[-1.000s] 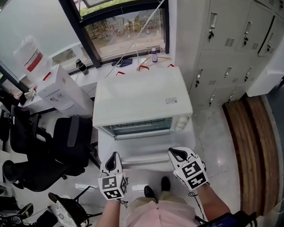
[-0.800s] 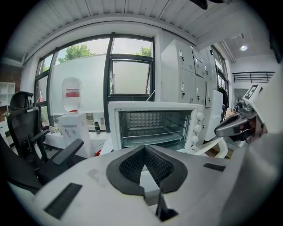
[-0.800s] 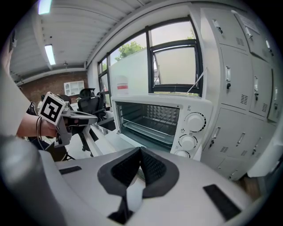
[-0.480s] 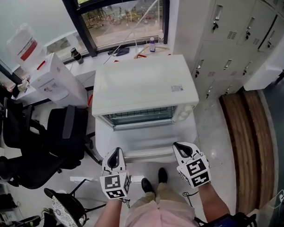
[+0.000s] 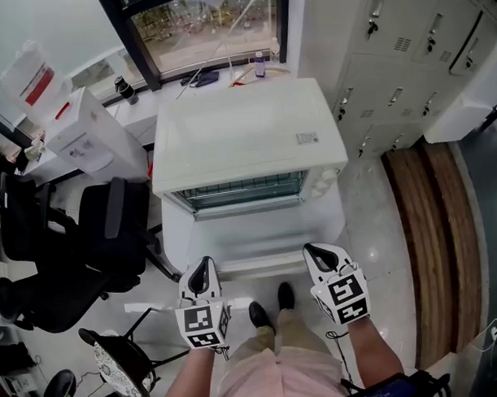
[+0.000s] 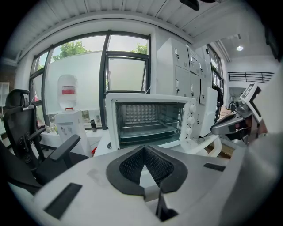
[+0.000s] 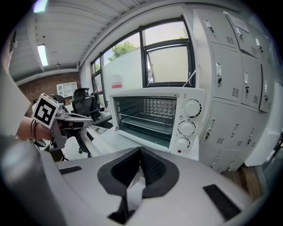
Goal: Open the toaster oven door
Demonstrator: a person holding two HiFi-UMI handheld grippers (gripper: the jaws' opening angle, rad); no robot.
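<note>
Toaster oven (image 5: 246, 137): door (image 5: 254, 230) down flat, as before. Left gripper (image 5: 201, 275), right gripper (image 5: 319, 256): both pressed together, empty, unmoved beside door's front edge.

Head view stares steeply down at the toaster oven (image 5: 247, 145) at 12 o'clock; both gripper views face its front, low and near.

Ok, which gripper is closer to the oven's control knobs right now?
Right. The right gripper is straight out in front of the knobs, by the right end of the open door. The left gripper is by the door's left end, farther away.
</note>
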